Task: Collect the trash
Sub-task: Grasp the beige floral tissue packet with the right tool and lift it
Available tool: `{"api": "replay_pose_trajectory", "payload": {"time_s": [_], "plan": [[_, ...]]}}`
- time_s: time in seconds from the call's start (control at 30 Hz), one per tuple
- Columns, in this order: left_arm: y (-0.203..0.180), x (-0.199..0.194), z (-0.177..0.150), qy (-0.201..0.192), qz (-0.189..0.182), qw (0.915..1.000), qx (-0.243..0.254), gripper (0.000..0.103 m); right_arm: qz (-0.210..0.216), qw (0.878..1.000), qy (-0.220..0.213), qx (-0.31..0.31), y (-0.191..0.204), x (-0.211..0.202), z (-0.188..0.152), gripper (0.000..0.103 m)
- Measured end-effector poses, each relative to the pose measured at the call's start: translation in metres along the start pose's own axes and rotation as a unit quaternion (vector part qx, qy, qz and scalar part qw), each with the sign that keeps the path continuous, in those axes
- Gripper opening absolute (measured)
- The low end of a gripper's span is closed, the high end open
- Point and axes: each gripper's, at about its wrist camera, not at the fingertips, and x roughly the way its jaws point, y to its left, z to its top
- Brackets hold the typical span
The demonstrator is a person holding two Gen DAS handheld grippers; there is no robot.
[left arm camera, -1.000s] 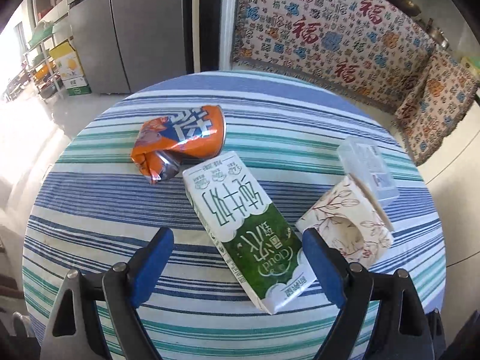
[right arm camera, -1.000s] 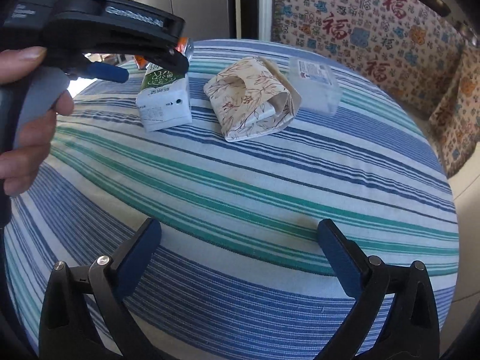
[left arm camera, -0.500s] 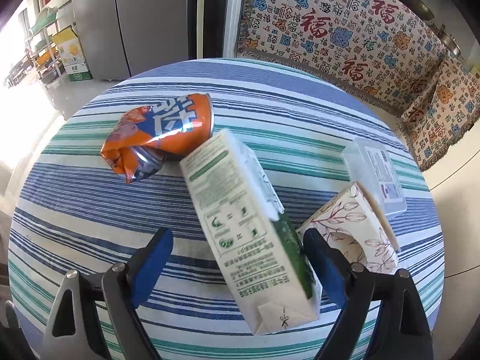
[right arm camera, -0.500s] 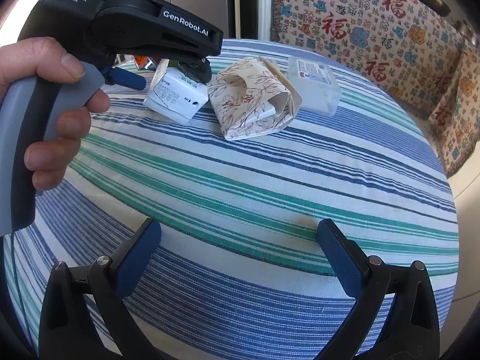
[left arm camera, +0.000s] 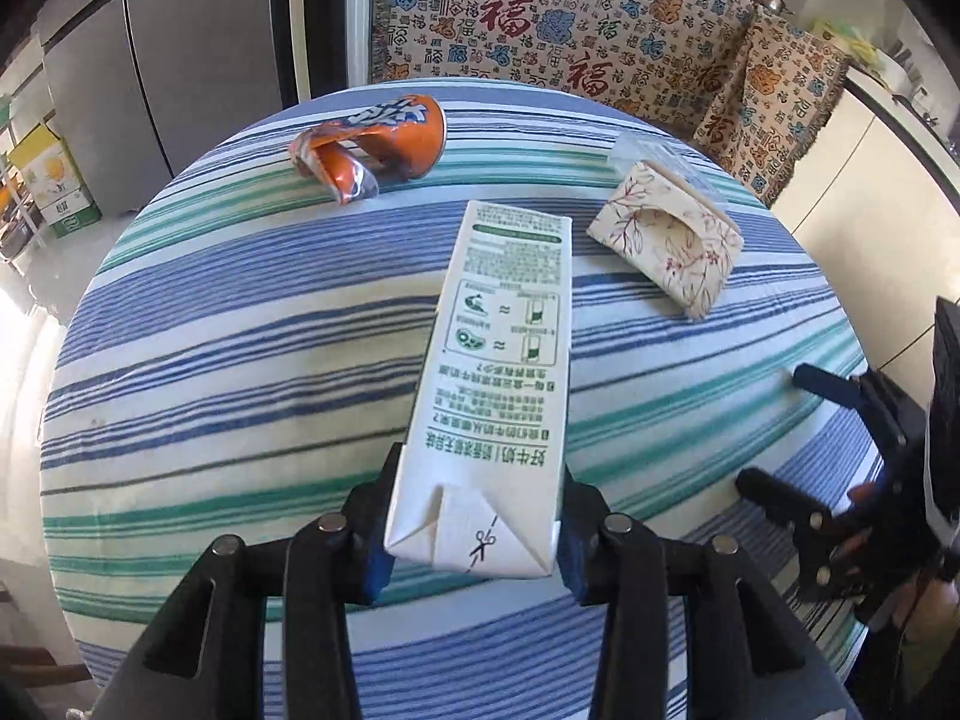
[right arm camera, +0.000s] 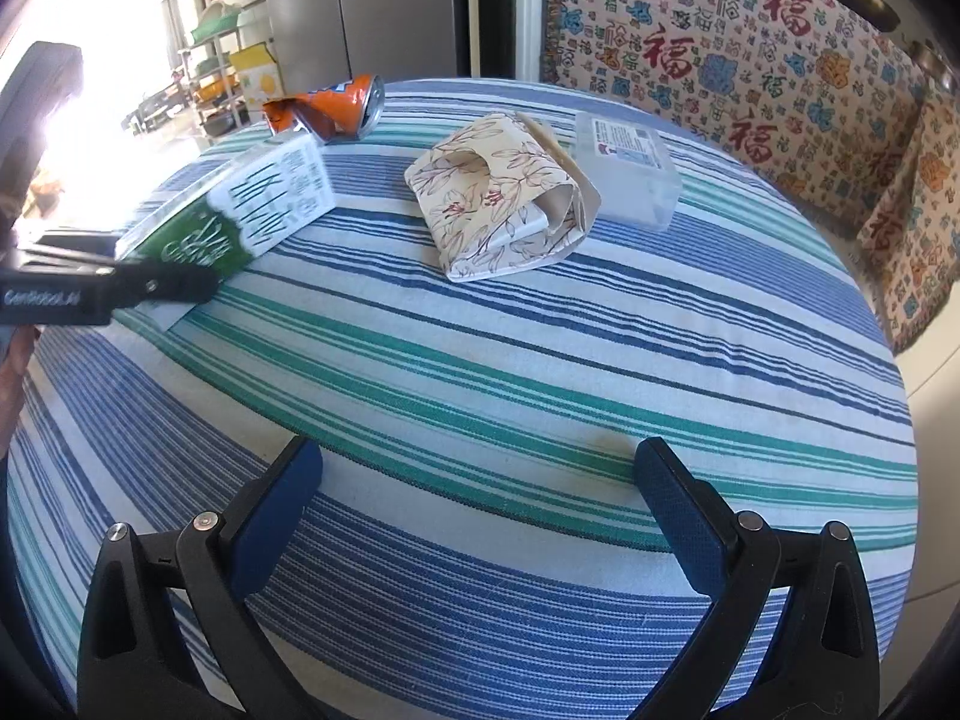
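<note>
Gripping the folded end of a milk carton (left arm camera: 504, 372), the left gripper (left arm camera: 474, 534) fills the bottom centre of the left wrist view, angled steeply down toward a round table (left arm camera: 240, 324) covered in a blue, green and white striped cloth. Its jaws are closing, and the blue pads (left arm camera: 375, 552) sit against both sides of the carton's near end. The carton runs away from the camera up the middle of the frame, its white printed side facing up.

In the upper left of that view, a crushed orange can (left arm camera: 372, 144) lies on the cloth, apart from the carton. To the upper right lies a floral paper box (left arm camera: 666, 246) with an oval opening, with a clear plastic box (left arm camera: 666, 159) just behind it. At the far right edge the right gripper (left arm camera: 774, 426) shows from the side, pointing left over the table.

In the right wrist view, the left gripper's black body enters from the left edge, a hand (right arm camera: 15, 360) partly visible behind it, with the carton slanting up toward the can. The right gripper's two blue pads (right arm camera: 276, 516) stand wide apart at the bottom of the frame, with nothing between them but striped cloth. A patterned throw (right arm camera: 750, 60) covers the furniture in the upper right.
</note>
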Motion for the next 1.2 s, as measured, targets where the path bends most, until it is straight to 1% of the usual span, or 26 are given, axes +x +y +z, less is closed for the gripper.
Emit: {"api": "replay_pose_trajectory", "payload": {"time_s": [0.07,0.13,0.17,0.23,0.37,0.43,0.53,0.6,0.67,0.7,0.73,0.77,0.8,0.83,0.87,0.9,1.03,1.13,1.2], "plan": [[0.0,-0.003,-0.006,-0.011,0.002,0.9999,0.006,0.047,0.002,1.0,-0.001,0.004,-0.001,0.0,0.0,0.103],[-0.005,-0.001,-0.006,-0.021,-0.001,0.9997,0.014,0.063,0.008,1.0,-0.003,0.013,-0.006,-0.002,0.0,0.103],[-0.008,-0.001,-0.007,-0.028,0.0,0.9995,0.018,0.065,0.012,1.0,-0.004,0.019,-0.011,-0.001,0.003,0.103],[-0.011,0.002,-0.006,-0.04,0.012,0.9986,0.031,0.066,0.012,0.999,-0.002,0.033,-0.019,0.003,0.01,0.103],[-0.019,0.01,-0.005,-0.05,0.035,0.997,0.049,0.067,0.019,0.998,0.003,0.06,-0.033,0.018,0.037,0.103],[-0.021,0.011,-0.006,-0.055,0.043,0.9959,0.057,0.068,0.031,0.997,-0.004,0.073,-0.035,0.025,0.052,0.102],[-0.018,0.011,-0.006,-0.055,0.039,0.9963,0.054,0.068,0.049,0.994,-0.025,0.091,-0.04,0.029,0.072,0.102],[-0.017,0.01,-0.004,-0.05,0.035,0.9969,0.05,0.068,0.066,0.992,-0.03,0.104,-0.044,0.033,0.082,0.102],[-0.013,0.007,-0.003,-0.043,0.015,0.9981,0.04,0.068,0.085,0.989,-0.028,0.12,-0.047,0.037,0.087,0.101],[-0.01,0.004,-0.002,-0.044,-0.002,0.9985,0.033,0.068,0.095,0.987,-0.027,0.123,-0.048,0.038,0.088,0.093],[-0.008,0.001,-0.001,-0.047,-0.015,0.9984,0.028,0.068,0.102,0.987,-0.025,0.126,-0.049,0.039,0.089,0.072],[-0.007,-0.002,0.0,-0.052,-0.02,0.9981,0.026,0.068,0.106,0.986,-0.022,0.125,-0.048,0.039,0.089,0.056],[-0.007,-0.005,0.0,-0.056,-0.02,0.9978,0.028,0.067,0.109,0.986,-0.016,0.123,-0.046,0.038,0.089,0.046],[-0.006,-0.007,0.001,-0.058,-0.019,0.9977,0.03,0.061,0.106,0.987,-0.019,0.119,-0.044,0.034,0.087,0.045],[-0.006,-0.008,0.001,-0.059,-0.018,0.9976,0.031,0.052,0.103,0.988,-0.025,0.112,-0.041,0.026,0.084,0.045],[-0.006,-0.007,0.002,-0.054,-0.017,0.9979,0.031,0.041,0.099,0.989,-0.032,0.106,-0.037,0.018,0.08,0.045],[-0.005,-0.009,0.001,-0.054,-0.026,0.9979,0.024,0.04,0.07,0.993,-0.048,0.081,-0.025,-0.016,0.062,0.044],[-0.007,-0.014,-0.003,-0.055,-0.043,0.9973,0.021,0.04,0.047,0.995,-0.056,0.064,-0.021,-0.043,0.04,0.044],[-0.014,-0.02,-0.008,-0.059,-0.048,0.9967,0.028,0.04,0.033,0.996,-0.057,0.063,-0.022,-0.059,0.023,0.044]]}}
